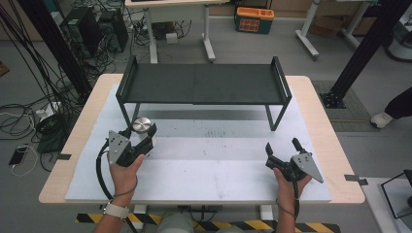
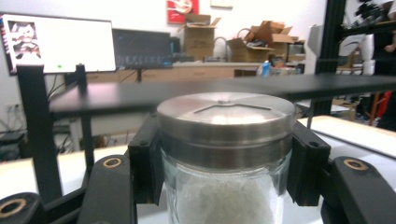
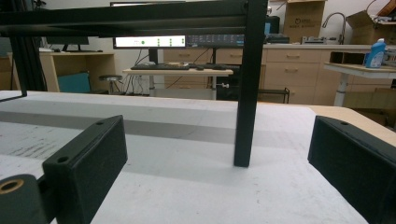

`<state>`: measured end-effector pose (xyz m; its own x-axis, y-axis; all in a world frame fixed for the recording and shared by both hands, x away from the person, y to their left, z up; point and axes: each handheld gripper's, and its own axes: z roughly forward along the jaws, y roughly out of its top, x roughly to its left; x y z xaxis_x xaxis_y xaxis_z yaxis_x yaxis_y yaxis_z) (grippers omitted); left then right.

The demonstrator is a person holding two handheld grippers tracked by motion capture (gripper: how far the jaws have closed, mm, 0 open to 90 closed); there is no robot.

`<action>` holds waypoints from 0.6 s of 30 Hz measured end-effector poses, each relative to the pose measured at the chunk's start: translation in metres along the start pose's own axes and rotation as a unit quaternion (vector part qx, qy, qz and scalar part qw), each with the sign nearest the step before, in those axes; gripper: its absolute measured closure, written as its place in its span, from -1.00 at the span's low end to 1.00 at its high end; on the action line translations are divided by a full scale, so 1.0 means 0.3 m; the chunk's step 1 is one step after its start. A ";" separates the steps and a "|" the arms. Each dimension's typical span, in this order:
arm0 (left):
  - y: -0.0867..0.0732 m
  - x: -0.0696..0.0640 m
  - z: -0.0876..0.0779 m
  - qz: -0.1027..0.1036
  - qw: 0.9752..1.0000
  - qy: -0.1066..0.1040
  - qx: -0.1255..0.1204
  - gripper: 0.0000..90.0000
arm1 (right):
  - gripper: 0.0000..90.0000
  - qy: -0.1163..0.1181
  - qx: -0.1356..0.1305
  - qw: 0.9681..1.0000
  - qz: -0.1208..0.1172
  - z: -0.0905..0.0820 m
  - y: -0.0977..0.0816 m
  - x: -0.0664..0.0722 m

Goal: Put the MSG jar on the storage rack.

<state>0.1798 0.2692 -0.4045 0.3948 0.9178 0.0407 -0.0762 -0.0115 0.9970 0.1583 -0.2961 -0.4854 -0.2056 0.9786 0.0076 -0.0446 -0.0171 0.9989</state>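
While left gripper (image 1: 142, 135) clamps jar (image 1: 142, 125), black shelf (image 1: 204, 83) stands just beyond.

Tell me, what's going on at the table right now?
Left gripper shut on the jar of white stuff, metal lid on. Right gripper open, holding nothing. Black shelf just beyond the jar; its top is bare.

No readable text anywhere. Red poster (image 2: 182, 10) on the back wall carries a white mark, too blurred to read. Brown cardboard box (image 3: 300, 15) has a faint print, illegible. White-lit monitor (image 3: 149, 42) shows rows of small marks (too small to make out). Steel-lidded glass jar (image 2: 226, 140) is unlabelled.
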 end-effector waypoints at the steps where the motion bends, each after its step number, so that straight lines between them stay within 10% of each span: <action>1: 0.014 0.000 0.002 0.002 1.000 -0.004 -0.003 -0.07 | -0.90 0.000 0.000 1.000 0.000 0.000 0.000 0.000; 18: 0.254 0.015 0.060 0.003 0.999 -0.044 -0.007 -0.07 | -0.90 0.000 0.002 1.000 0.000 0.001 0.002 0.000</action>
<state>0.1923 0.2652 -0.3273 0.4735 0.8792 0.0532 -0.0915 -0.0109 0.9957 0.1586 -0.2961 -0.4848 -0.2056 0.9786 0.0081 -0.0410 -0.0169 0.9990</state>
